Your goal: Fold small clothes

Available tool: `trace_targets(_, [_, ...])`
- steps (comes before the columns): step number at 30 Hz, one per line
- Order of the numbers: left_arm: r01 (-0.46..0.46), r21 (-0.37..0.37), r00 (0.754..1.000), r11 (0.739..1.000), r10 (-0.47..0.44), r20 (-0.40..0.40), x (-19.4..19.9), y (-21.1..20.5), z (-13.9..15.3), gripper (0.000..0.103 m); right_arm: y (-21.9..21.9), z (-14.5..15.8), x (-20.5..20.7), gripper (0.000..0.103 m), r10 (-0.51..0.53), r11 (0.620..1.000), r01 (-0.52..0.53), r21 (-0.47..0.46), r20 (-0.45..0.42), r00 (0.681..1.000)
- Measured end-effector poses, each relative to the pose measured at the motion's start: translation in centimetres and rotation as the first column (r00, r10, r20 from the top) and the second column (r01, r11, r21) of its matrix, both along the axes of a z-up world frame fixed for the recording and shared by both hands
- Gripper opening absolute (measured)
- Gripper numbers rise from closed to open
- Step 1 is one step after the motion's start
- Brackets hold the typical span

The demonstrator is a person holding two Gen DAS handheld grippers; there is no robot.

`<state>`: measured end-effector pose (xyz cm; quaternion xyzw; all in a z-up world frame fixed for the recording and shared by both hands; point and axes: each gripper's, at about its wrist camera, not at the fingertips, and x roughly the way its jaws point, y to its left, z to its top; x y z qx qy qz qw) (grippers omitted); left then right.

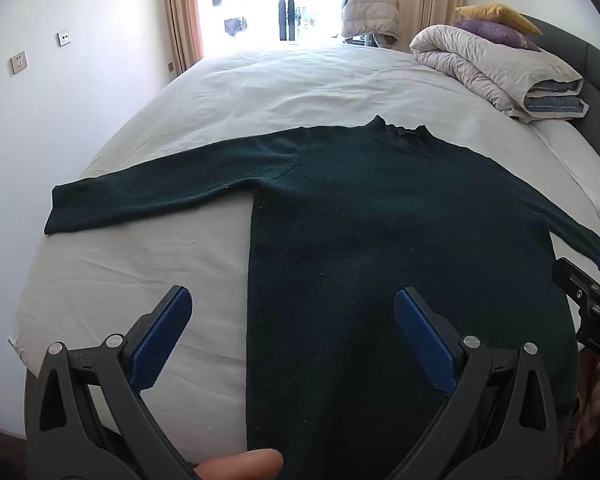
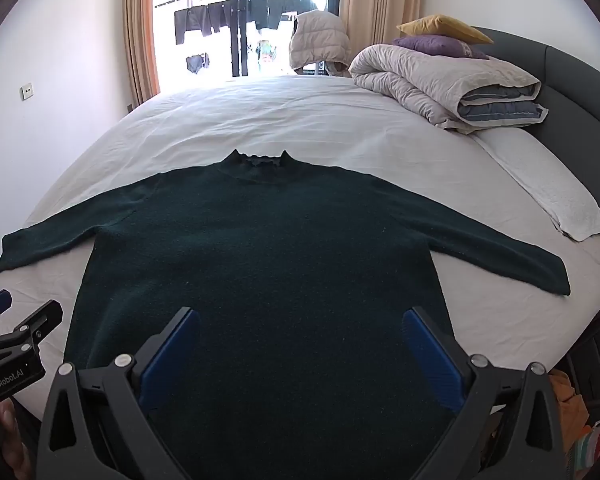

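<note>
A dark green sweater (image 1: 380, 220) lies flat and face up on the white bed (image 1: 260, 88), collar at the far end and both sleeves spread out sideways. In the right wrist view the same sweater (image 2: 268, 248) fills the middle of the bed (image 2: 300, 120). My left gripper (image 1: 292, 308) hovers open above the sweater's lower left side edge, nothing between its blue pads. My right gripper (image 2: 300, 324) hovers open above the sweater's lower body, also with nothing in it. Each gripper shows at the edge of the other's view.
A rolled grey duvet (image 2: 444, 80) with a purple cushion (image 2: 440, 46) and a yellow cushion (image 2: 444, 26) sits at the bed's far right by the dark headboard (image 2: 572, 80). A folded white towel (image 2: 548, 196) lies on the right. A window with curtains is beyond the bed.
</note>
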<state>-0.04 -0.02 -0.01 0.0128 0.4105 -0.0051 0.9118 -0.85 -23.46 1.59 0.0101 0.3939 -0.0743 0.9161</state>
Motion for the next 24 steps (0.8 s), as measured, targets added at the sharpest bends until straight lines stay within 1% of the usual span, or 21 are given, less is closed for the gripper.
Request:
trace_targets(2, [-0.002,0.003,1.000,1.000,0.002,0.002,-0.1,-0.1,0.1,0.103,0.0,0.0,0.0,0.103,-0.001,1.000,0.001,-0.007,-0.001,1.000])
trace_targets(3, [0.003,-0.016,1.000,1.000,-0.003,-0.014,0.2,0.2,-0.1,0.103,0.0,-0.1,0.0,0.103,-0.001,1.000,0.001,-0.009,-0.001,1.000])
trace_targets(12, [0.004,-0.011,1.000,1.000,-0.004,-0.017,0.7,0.2,-0.2,0.103,0.2,-0.3,0.1,0.103,-0.005,1.000,0.005,-0.007,-0.002,1.000])
trace_targets(13, [0.000,-0.010,1.000,1.000,-0.001,-0.012,0.3,0.1,-0.6,0.103,0.1,-0.3,0.1,0.103,-0.004,1.000,0.004,-0.008,-0.004,1.000])
trace_targets(22, [-0.008,-0.004,1.000,1.000,0.008,-0.013,-0.3,-0.3,-0.9,0.103,-0.1,-0.6,-0.1,0.103,-0.008,1.000,0.008,-0.014,0.001,1.000])
trace_targets(24, [-0.008,-0.003,1.000,1.000,0.008,-0.014,0.1,-0.3,-1.0,0.103,0.0,-0.7,0.0,0.103,-0.013,1.000,0.013,-0.021,-0.002,1.000])
